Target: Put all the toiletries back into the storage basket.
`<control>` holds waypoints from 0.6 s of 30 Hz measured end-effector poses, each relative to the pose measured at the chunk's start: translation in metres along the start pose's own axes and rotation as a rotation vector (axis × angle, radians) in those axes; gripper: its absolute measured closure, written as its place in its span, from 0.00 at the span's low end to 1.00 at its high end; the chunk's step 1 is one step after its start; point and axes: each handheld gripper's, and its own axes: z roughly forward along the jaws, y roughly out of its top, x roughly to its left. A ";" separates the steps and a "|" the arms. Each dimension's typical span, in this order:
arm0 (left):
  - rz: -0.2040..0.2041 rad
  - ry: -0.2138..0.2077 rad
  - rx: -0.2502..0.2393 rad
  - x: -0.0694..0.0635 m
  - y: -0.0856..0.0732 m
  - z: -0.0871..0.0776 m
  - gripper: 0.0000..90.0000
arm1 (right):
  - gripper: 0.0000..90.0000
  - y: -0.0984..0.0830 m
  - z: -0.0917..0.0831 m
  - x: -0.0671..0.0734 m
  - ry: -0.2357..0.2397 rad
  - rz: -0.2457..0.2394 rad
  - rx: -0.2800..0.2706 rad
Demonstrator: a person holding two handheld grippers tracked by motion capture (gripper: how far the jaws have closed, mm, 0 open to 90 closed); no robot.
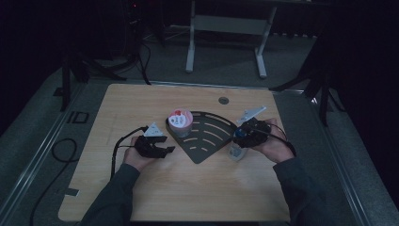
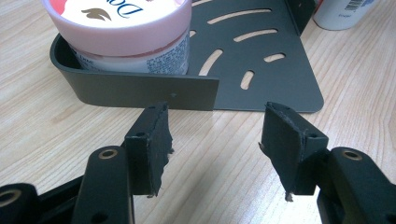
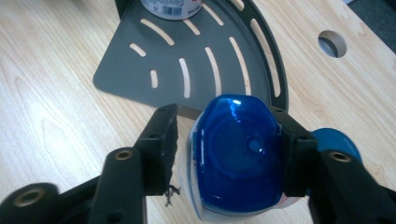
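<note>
Your right tongs (image 3: 224,140) stand around the upright blue-capped bottle (image 3: 238,154), one pad touching, not squeezing yet. The rack (image 3: 205,70) lies just beyond. Your left tongs (image 2: 215,140) are open, empty.

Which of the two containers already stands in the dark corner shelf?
The pink-lidded jar stands in the corner shelf. The blue-capped bottle stands outside it on the table, between the right gripper's fingers.

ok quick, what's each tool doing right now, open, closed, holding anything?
Left tool: open, holding nothing, near the dark tray.
Right tool: around the blue-capped bottle; one pad touches, the other stands apart.
</note>
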 end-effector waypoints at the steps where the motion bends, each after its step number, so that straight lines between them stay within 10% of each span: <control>1: 0.000 0.000 0.000 0.000 0.000 0.000 0.47 | 0.55 0.000 0.000 0.000 0.000 0.000 0.000; 18: 0.003 -0.005 -0.001 -0.001 0.000 0.000 0.47 | 0.61 -0.003 0.002 0.006 0.054 -0.010 0.016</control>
